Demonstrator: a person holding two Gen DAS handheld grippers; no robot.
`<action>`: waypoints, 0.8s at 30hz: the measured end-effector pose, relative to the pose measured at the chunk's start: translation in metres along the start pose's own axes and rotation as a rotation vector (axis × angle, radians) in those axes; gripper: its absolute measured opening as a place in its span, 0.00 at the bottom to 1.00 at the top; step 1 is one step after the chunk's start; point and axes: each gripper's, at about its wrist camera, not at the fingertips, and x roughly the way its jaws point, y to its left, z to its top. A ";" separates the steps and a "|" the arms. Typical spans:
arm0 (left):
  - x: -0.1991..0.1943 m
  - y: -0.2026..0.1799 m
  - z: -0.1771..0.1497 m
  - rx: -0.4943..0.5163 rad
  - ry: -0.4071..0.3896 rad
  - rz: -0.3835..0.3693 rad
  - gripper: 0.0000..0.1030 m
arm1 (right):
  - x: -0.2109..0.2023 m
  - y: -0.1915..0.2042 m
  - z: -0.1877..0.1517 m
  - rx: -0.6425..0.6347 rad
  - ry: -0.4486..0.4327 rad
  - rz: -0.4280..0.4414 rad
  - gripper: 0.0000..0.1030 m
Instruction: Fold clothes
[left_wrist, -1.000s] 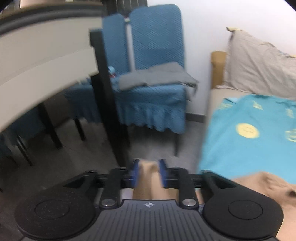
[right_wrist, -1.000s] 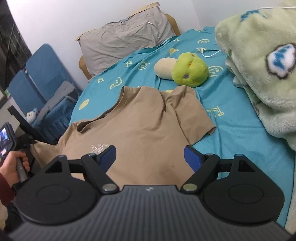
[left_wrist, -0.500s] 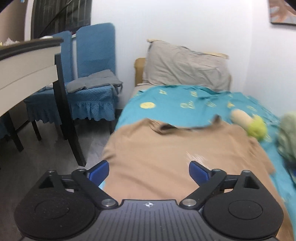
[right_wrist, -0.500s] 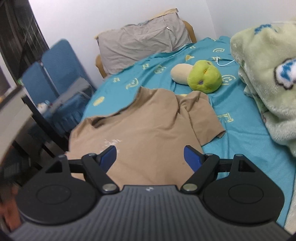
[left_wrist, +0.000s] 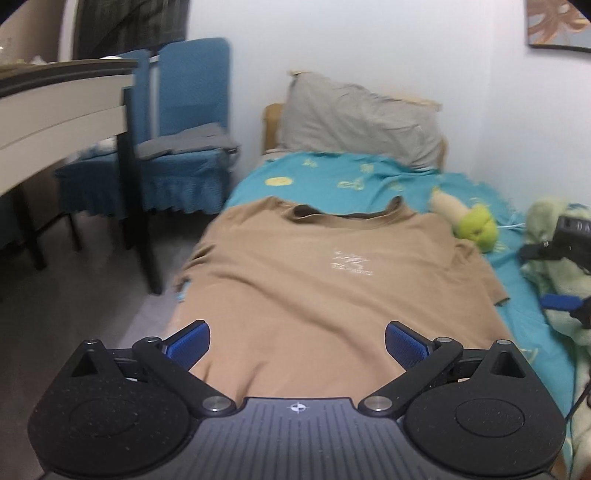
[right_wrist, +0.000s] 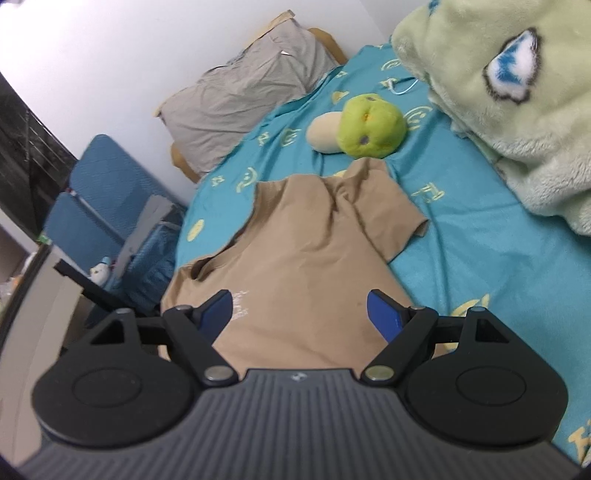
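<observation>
Two wrist cameras looking down along a bed
Each is peering over its own fingers toward the grey pillow (left_wrist: 358, 118); both are taking in the tan T-shirt (left_wrist: 332, 280) and green plush toy (right_wrist: 371, 125)

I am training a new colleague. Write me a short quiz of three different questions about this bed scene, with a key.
1. True or false: the tan short-sleeved T-shirt lies spread on the teal patterned bedsheet.
2. What lies next to the shirt's collar? A) a book B) a green and cream plush toy C) a shoe
3. Fill in: both the left gripper and the right gripper are ____.

Key: 1 true; 2 B; 3 open
</observation>
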 end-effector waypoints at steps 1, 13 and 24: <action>-0.012 -0.006 0.005 0.019 0.003 0.002 0.99 | 0.002 0.001 0.000 -0.012 -0.004 -0.019 0.79; -0.152 -0.090 0.046 0.135 0.022 -0.084 1.00 | 0.018 -0.006 0.011 0.000 -0.004 -0.096 0.79; -0.160 -0.093 0.047 -0.009 0.150 -0.265 0.99 | 0.018 -0.003 0.005 0.014 0.028 -0.083 0.79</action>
